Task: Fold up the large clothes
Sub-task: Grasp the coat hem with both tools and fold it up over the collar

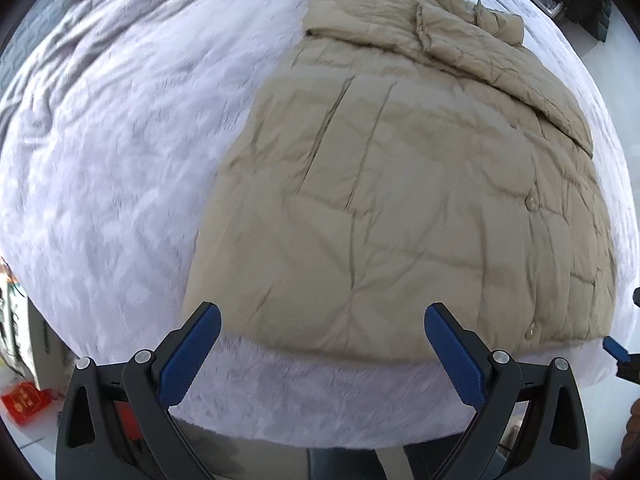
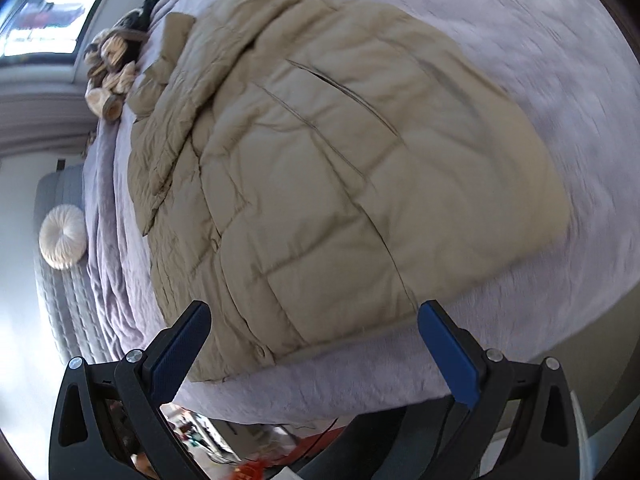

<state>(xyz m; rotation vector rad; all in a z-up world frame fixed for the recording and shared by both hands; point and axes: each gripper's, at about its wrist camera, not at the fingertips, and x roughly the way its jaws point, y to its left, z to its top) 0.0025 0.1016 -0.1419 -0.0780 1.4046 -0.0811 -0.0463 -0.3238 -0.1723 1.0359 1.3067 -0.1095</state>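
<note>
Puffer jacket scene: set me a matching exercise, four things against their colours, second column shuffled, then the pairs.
Things:
1. puffer jacket
2. bed cover
3. gripper pads
4. round cushion

Colours:
A. blue
B. cream white
C. beige
D. pale lilac

Pairs: 1-C, 2-D, 3-A, 4-B

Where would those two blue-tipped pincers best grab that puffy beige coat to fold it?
Probably the puffy beige coat at its bottom hem, one corner each, approached from the near bed edge. The hem lies flat and straight just ahead of the open left gripper and right gripper, with both sleeves already folded in.
</note>
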